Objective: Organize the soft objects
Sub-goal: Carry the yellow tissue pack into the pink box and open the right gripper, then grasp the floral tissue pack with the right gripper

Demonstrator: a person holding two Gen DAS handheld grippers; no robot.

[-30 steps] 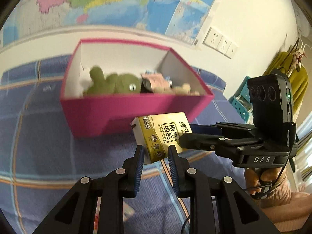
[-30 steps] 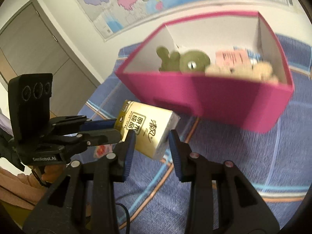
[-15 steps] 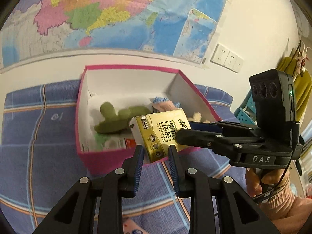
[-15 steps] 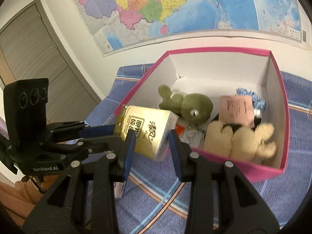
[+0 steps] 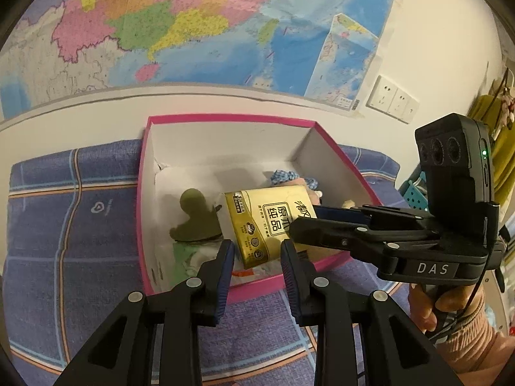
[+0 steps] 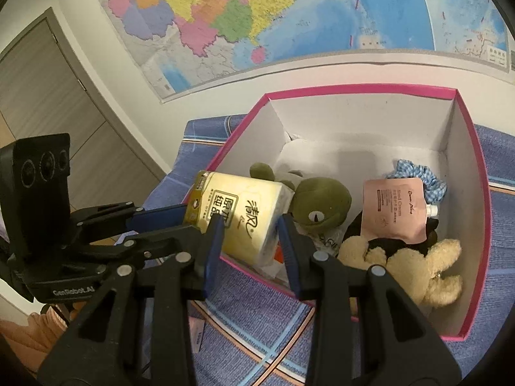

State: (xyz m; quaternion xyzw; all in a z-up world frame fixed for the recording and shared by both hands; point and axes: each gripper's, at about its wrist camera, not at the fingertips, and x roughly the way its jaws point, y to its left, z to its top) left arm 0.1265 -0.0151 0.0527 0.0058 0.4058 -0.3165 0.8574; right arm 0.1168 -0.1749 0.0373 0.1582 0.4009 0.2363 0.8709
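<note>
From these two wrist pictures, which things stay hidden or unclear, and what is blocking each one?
- Green plush frog, left wrist view: its face is hidden behind the yellow tissue pack.
- Black item, right wrist view: mostly covered by the pink hand-cream pouch and beige plush toy; not identifiable.
- White printed wrappers on the pink box's floor, left wrist view: the left tool's fingers and the pack cover them; print unreadable.

Both wrist views look steeply down, close (from opposite sides), sharing the pink box (image 5: 334,156) (image 6: 476,148).
</note>
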